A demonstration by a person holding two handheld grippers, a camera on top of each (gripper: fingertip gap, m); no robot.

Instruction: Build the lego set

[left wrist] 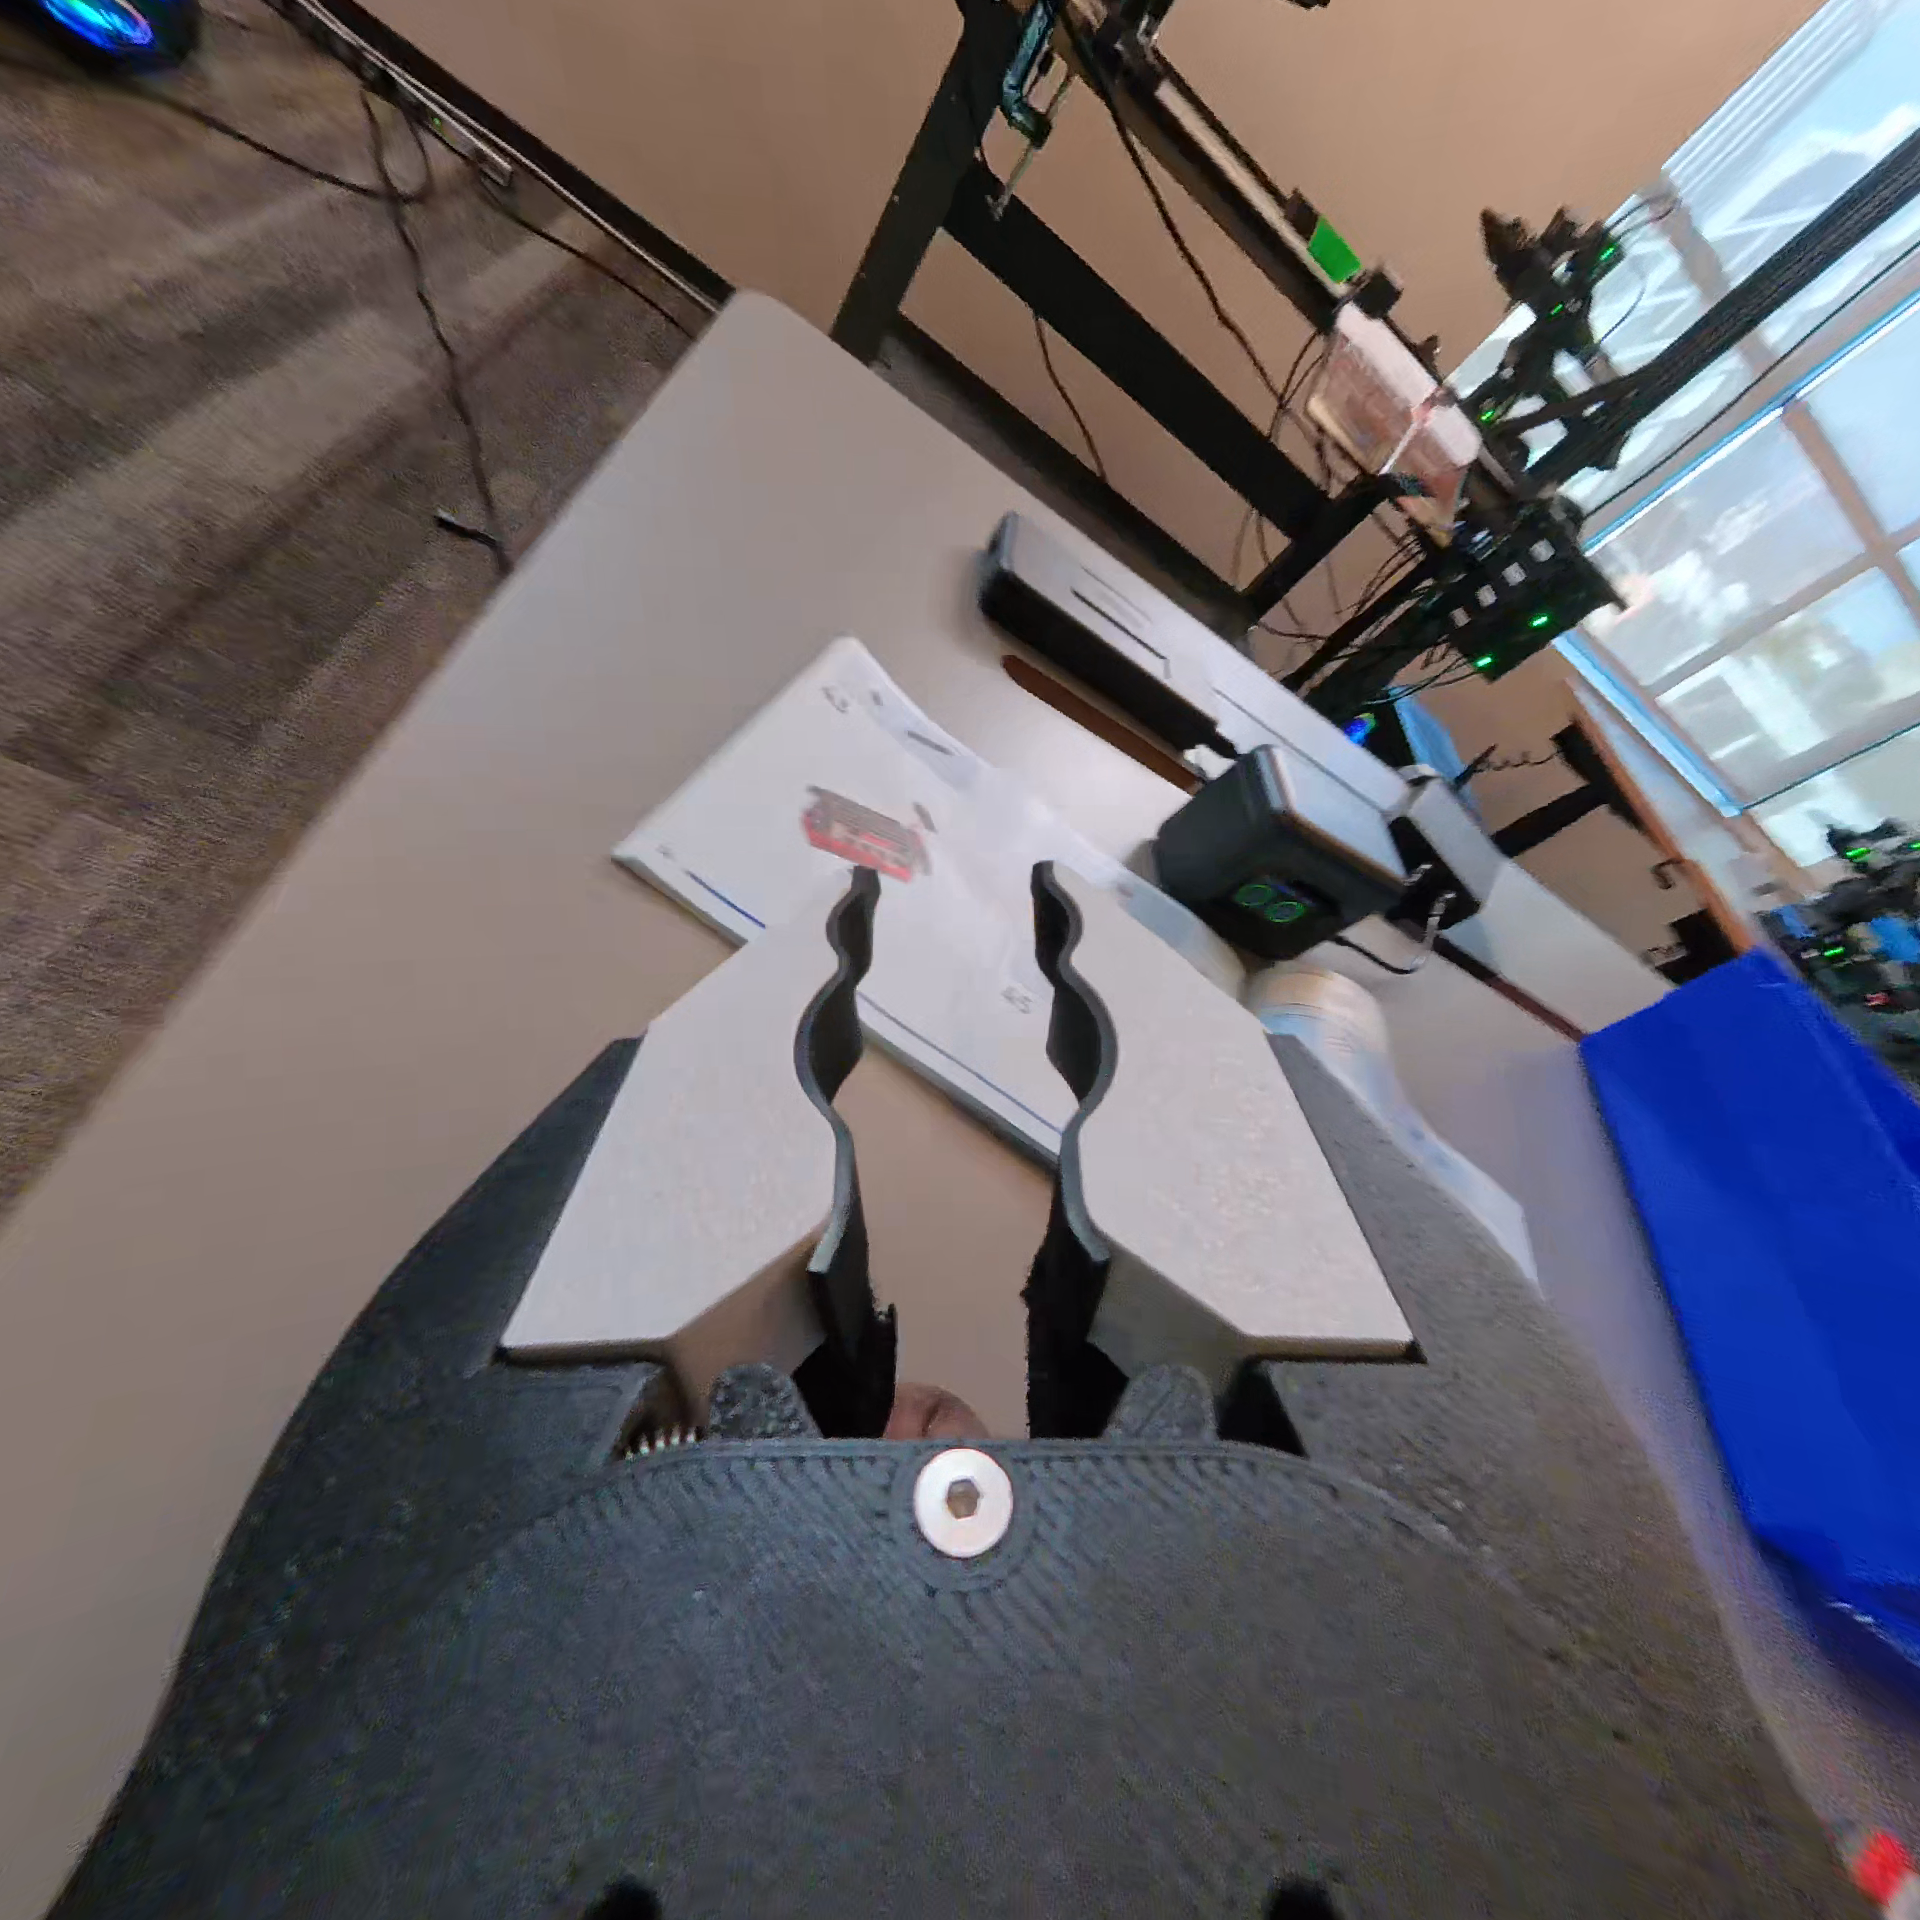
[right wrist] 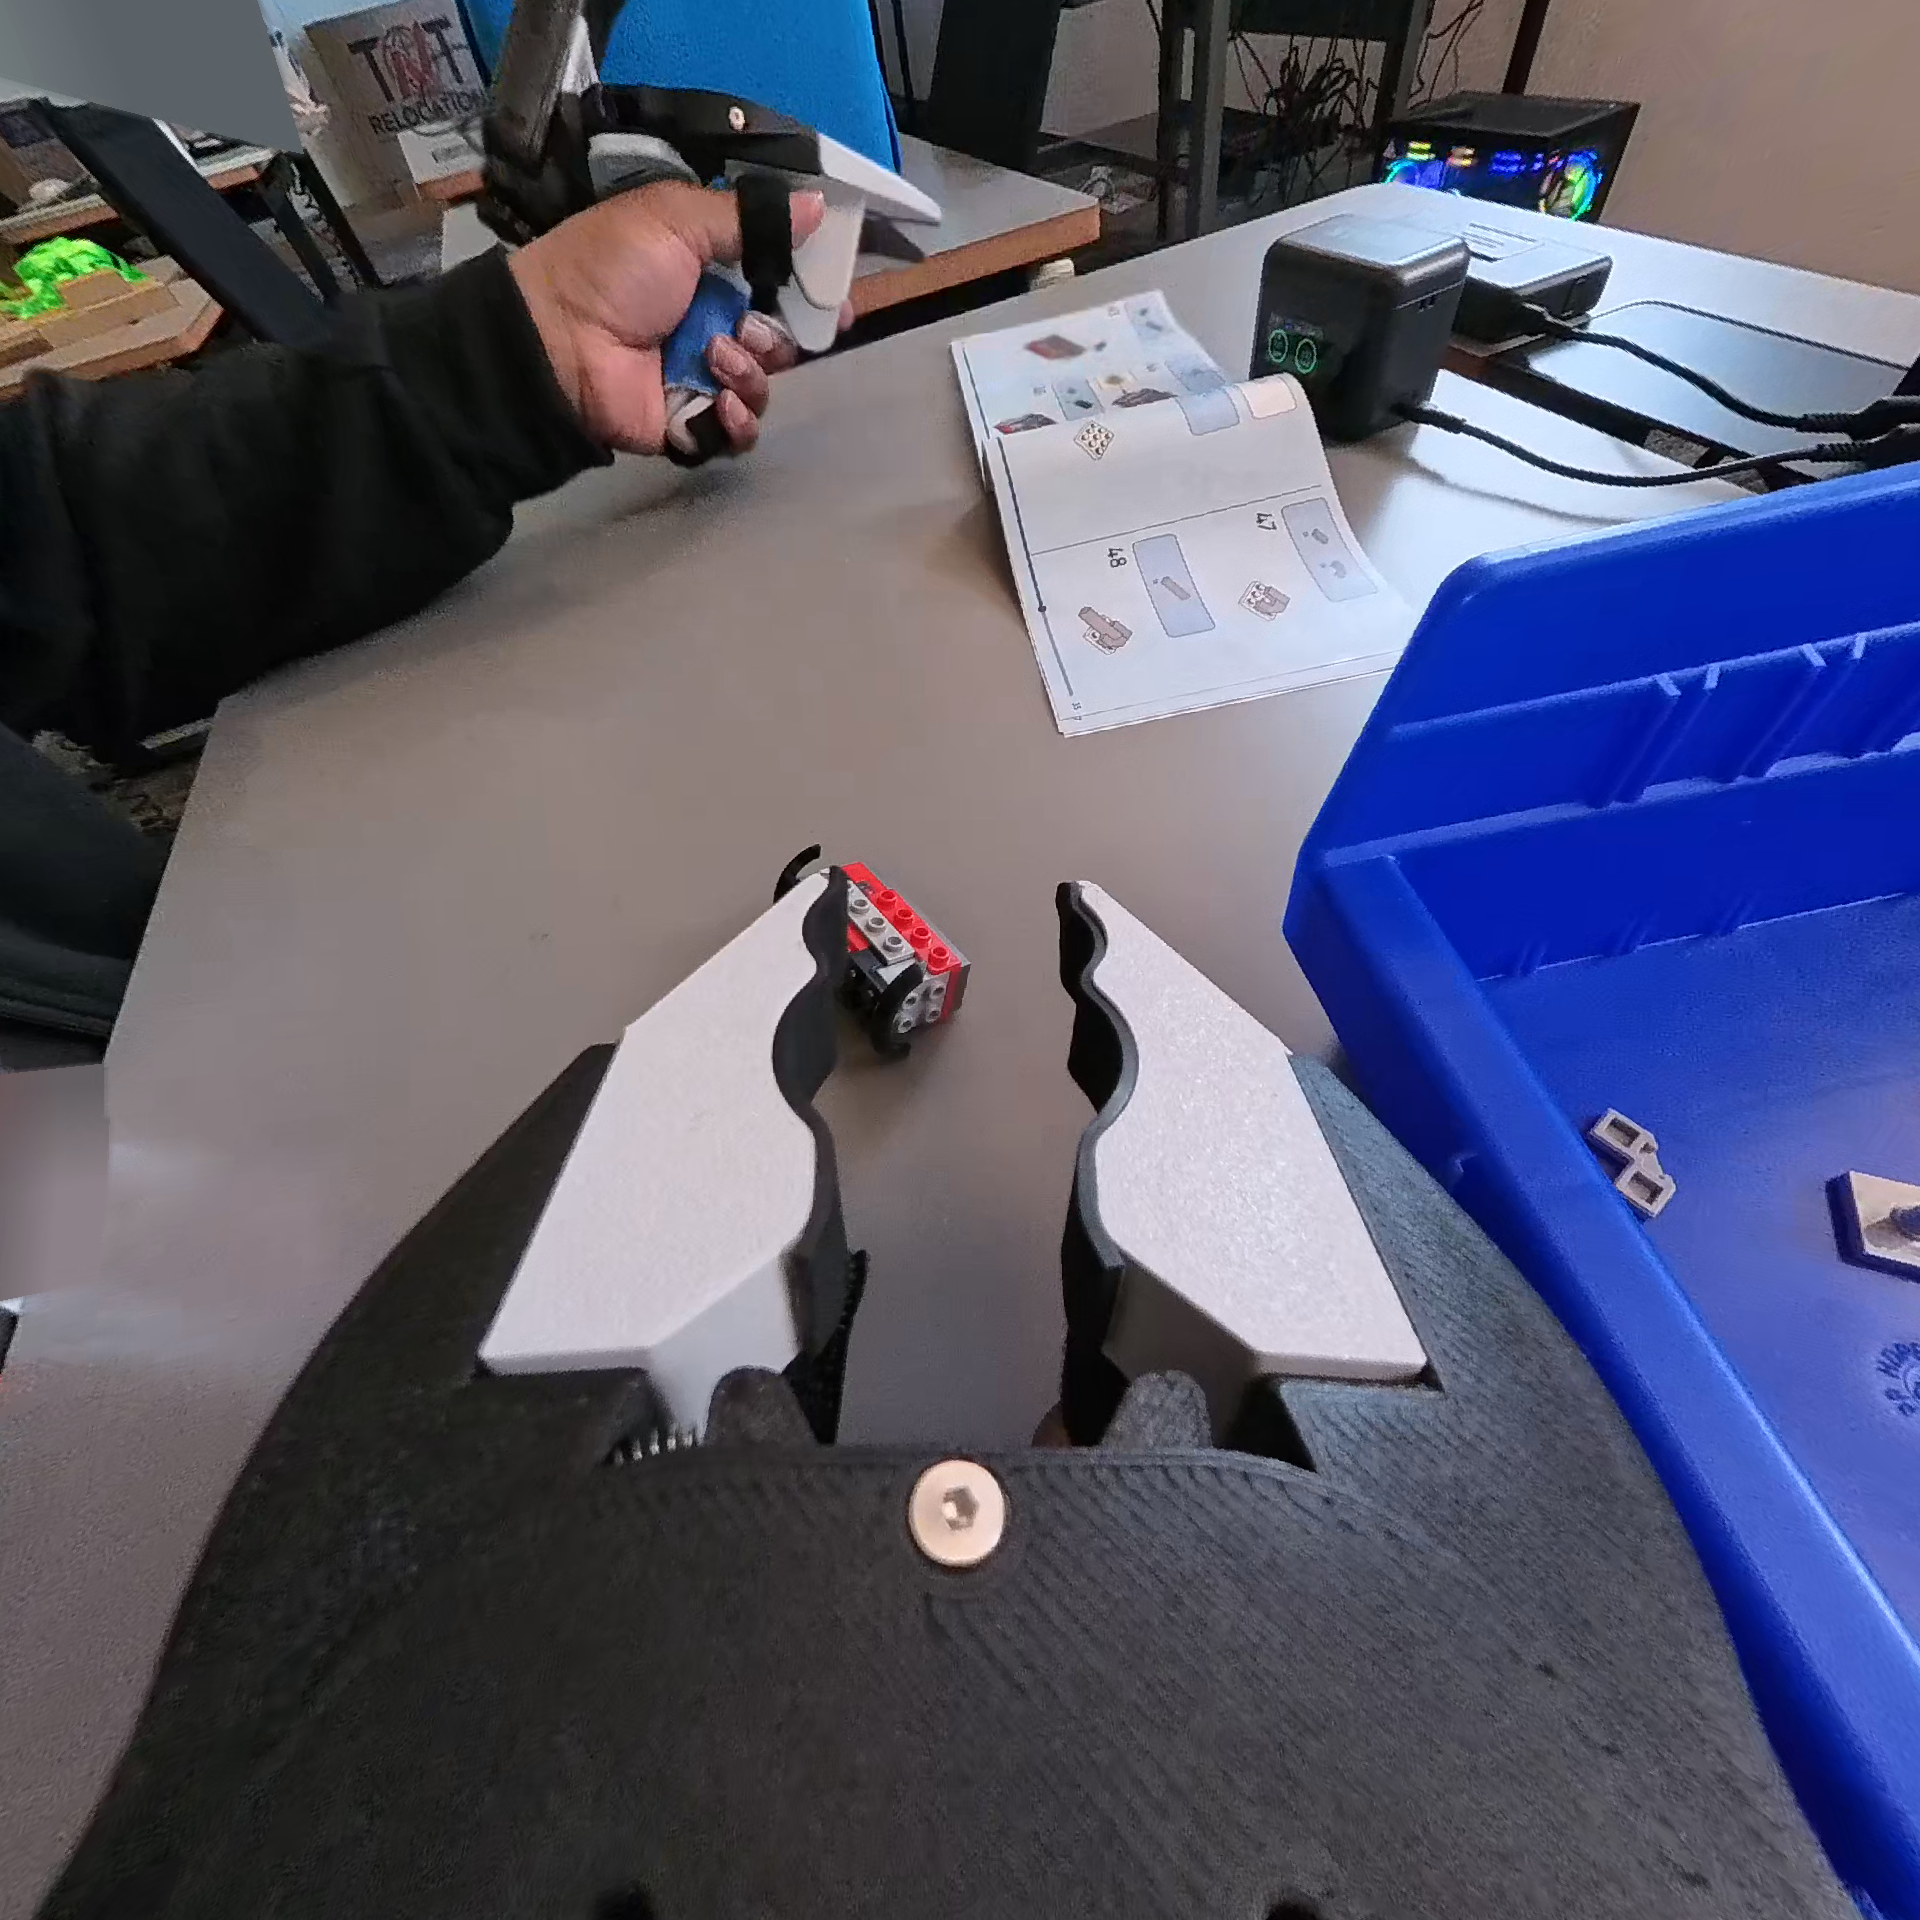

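1. Sitting on the grey table (right wrist: 582,748), the small red, grey and black lego build (right wrist: 902,954) lies on its side between the fingers of the right tongs (right wrist: 945,894), touching or just beside the left finger's black pad near its tip and clear of the other finger.
2. The right tongs are spread wide and pinch nothing.
3. At about 3 o'clock of the build stands a blue bin (right wrist: 1621,790) with ribbed walls; on its floor lie a small grey piece (right wrist: 1633,1162) and a blue-edged piece (right wrist: 1875,1226), near each other.
4. At about 1 o'clock of the build an instruction booklet (right wrist: 1174,540) lies open on the table, one page curling up.
5. Beyond the booklet, at 1 o'clock, sits a black box with green lights (right wrist: 1351,332), with cables trailing off to the right.
6. At 11 o'clock of the build, well apart from it, a person's hand (right wrist: 644,312) in a dark sleeve grips the handle of the left tongs (left wrist: 951,883), raised above the table.
7. In the left wrist view the left tongs are spread and hold nothing; the view is tilted, and their tips point over the open booklet (left wrist: 914,894), with the black box (left wrist: 1283,852) at 2 o'clock and the blue bin (left wrist: 1766,1247) at 4 o'clock.
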